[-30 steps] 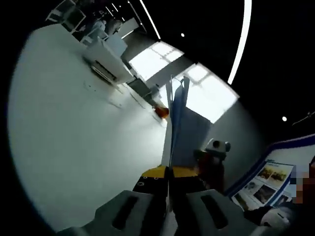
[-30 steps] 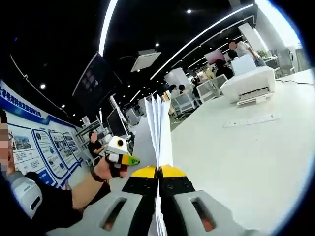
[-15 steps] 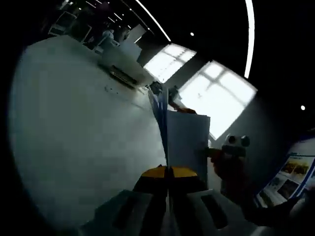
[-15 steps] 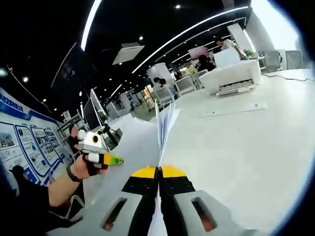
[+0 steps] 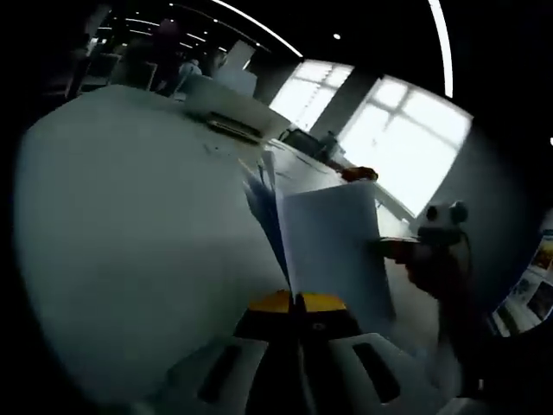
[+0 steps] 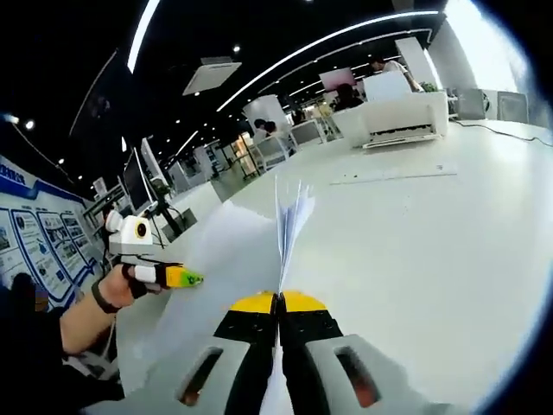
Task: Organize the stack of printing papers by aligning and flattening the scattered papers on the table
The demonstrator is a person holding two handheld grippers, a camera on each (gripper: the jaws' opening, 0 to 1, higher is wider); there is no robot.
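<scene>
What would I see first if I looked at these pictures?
First you'd see the papers, a fan of white sheets standing on edge between the right gripper's yellow-tipped jaws, over a big white table. In the left gripper view the same papers rise from the left gripper, with bright windows behind. A white printer sits at the table's far end.

Wall posters [image 6: 34, 246]: blue panels with print, too small to read.
Papers [image 6: 289, 220]: blank, no print seen.
Printer [image 6: 402, 117]: no legible brand.
Other text: none readable.
</scene>
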